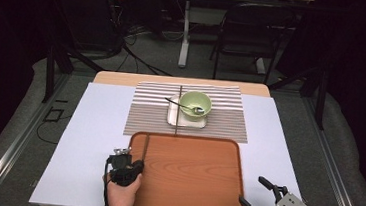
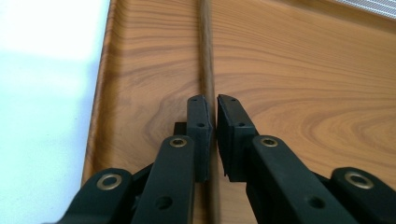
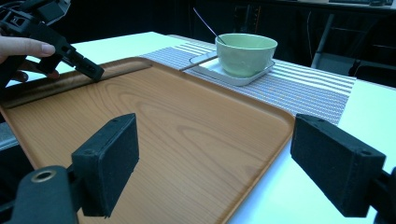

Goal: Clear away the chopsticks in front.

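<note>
While low over tray (image 1: 190, 174) — left tool (image 2: 211, 105) on chopstick (image 2: 204, 56).

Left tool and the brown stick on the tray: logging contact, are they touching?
Touching. In the left gripper view the left tool has both pads closed against the thin stick lying on the tray.

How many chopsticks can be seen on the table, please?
2. One chopstick lies on the left part of the wooden tray, with the left claw closed around it. The other chopstick lies on the striped mat, just left of the green bowl.

Left gripper (image 2: 214, 114) clamped, right gripper (image 3: 229, 163) agape.
</note>
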`<state>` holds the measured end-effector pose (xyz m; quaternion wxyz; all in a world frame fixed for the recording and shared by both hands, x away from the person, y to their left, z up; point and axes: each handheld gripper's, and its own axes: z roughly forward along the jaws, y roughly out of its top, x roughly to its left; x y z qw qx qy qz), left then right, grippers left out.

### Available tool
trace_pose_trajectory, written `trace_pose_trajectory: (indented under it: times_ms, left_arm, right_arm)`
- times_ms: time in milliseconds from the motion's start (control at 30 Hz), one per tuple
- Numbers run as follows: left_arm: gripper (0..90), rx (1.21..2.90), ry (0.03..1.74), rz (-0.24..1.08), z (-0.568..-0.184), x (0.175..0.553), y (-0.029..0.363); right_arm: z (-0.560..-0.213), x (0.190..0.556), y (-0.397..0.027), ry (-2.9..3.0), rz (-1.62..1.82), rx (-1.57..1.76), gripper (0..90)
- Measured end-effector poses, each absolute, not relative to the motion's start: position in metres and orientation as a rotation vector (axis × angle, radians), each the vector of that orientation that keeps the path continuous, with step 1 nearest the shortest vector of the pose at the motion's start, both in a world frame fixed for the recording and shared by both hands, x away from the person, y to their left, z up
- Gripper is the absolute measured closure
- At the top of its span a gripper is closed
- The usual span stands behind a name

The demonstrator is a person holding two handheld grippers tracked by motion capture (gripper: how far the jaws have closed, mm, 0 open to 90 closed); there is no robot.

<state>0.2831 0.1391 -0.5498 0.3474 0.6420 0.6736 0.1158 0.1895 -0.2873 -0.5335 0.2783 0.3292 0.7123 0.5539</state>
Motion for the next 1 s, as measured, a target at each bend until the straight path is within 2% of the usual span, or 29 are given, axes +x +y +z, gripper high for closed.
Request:
trace_pose_trajectory:
  times_ms: [633,833,1000]
  left_arm:
    - [82.6,1.639,1.750,0.278,-0.550,0.283,0.140]
    - [77.5,1.634,1.725,0.277,-0.546,0.281,0.141]
    - [67.8,1.614,1.673,0.262,-0.536,0.280,0.144]
  right_arm:
    - [-0.534,0.190,-0.287,1.913,1.486,0.884,14.9]
    - [-0.534,0.190,-0.287,1.913,1.486,0.883,14.8]
    - [-0.534,0.190,-0.287,1.912,1.486,0.883,14.9]
